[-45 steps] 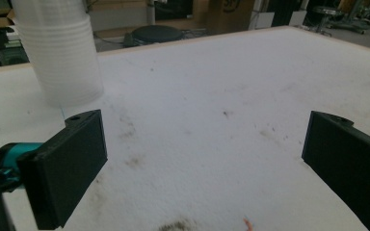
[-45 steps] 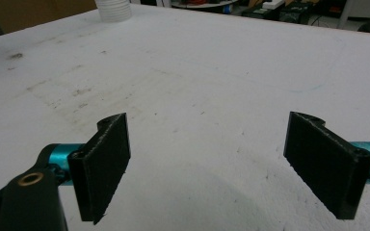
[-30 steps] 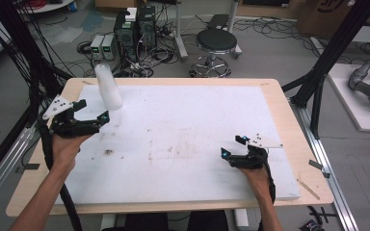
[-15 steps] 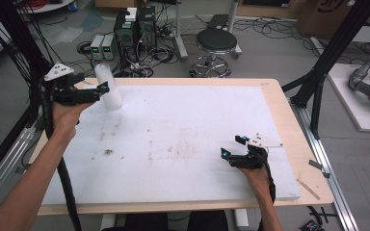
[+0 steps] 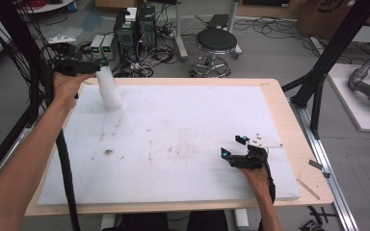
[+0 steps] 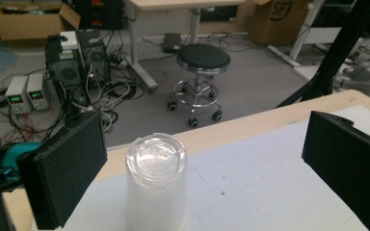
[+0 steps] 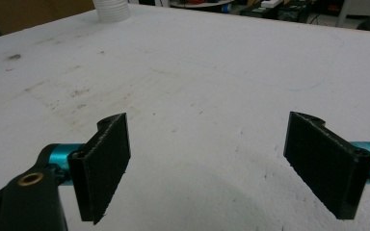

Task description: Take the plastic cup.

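An upside-down stack of translucent white plastic cups stands on the white foam board near its far left corner. My left gripper hovers raised just behind and above the cups, jaws wide open on either side of the stack without touching it. My right gripper rests low near the board's front right, open, with nothing between its jaws. The base of the cup stack shows far off in the right gripper view.
The board lies on a wooden table. Beyond the far edge are a black stool, computer boxes and cables on the floor. Dirt specks mark the board's left middle.
My left gripper has lifted and moved toward the far left corner, coming up behind the cup stack. The right gripper has stayed put.
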Tool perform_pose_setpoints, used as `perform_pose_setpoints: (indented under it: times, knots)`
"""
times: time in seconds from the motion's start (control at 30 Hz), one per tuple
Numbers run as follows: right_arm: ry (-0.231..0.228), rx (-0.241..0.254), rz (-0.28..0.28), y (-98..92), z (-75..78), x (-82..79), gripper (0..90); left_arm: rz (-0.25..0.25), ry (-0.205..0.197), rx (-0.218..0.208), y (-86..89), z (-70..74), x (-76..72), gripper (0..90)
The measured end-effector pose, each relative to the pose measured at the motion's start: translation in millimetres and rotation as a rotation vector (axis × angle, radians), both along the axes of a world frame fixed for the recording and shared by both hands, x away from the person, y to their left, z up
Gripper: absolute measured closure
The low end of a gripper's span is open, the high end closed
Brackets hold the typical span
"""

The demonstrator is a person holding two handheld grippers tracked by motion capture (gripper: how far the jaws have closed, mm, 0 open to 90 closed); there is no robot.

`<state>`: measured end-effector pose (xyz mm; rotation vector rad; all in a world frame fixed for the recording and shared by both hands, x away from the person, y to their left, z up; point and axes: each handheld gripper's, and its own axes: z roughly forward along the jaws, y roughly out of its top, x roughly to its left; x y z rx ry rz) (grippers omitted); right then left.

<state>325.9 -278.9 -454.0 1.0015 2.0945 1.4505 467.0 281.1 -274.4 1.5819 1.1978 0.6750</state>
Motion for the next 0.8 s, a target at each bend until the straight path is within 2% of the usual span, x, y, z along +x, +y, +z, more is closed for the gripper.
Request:
perform_pose_setpoints:
  times: [0.1,0.17,0.27,0.33,0.43,0.8]
  knots:
    - [0.001,0.001,0.003,-0.3,-0.1,0.2,16.6,0.017,0.032,-0.003,2.8,0.5,10.3,1.8]
    - [0.008,0.003,0.000,-0.5,-0.1,0.7,16.6,0.028,0.033,-0.008,4.5,-1.3,14.7,1.9]
    - [0.014,0.009,-0.001,-0.7,0.0,0.6,16.6,0.047,0.078,0.017,5.4,-11.0,24.5,1.9]
    - [0.006,0.010,-0.001,-1.0,-0.1,0.8,16.6,0.045,0.091,0.019,4.4,-15.1,29.0,1.9]
    - [0.005,0.009,-0.001,-1.0,-0.1,0.8,16.6,0.044,0.096,0.030,1.7,-18.7,33.1,1.9]
    - [0.001,0.008,-0.004,-1.2,-0.1,0.8,16.5,0.052,0.154,0.064,-8.0,-40.7,55.3,1.9]
